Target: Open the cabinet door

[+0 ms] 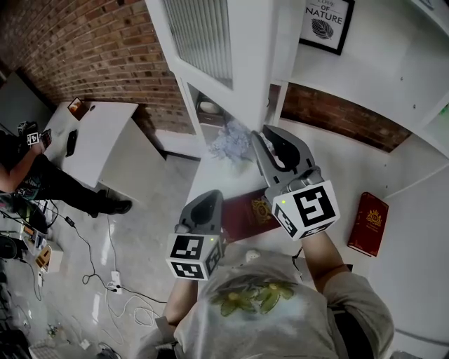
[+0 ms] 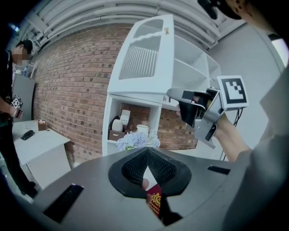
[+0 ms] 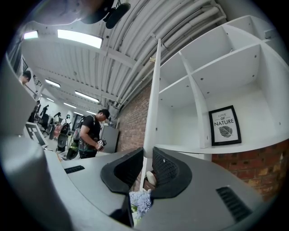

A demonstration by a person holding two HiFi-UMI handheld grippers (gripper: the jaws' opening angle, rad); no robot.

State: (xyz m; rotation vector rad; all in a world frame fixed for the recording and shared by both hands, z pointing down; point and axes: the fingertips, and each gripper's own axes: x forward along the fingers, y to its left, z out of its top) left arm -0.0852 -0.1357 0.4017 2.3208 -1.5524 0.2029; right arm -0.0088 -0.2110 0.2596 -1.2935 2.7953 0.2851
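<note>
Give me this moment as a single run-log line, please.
cabinet door: open | right claw: clamped on the door's edge | left claw: shut, empty

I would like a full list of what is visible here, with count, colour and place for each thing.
cabinet door: one, white, open above the counter
flowers: one bunch, pale lilac, on the counter below the door
books: two, dark red, flat on the counter, one central, one far right
framed print: one, black frame, on a shelf
table: one, white, far left
bystander: one, dark clothes, beside the table
left gripper: grey, shut, empty
right gripper: grey, shut on the cabinet door's edge
</note>
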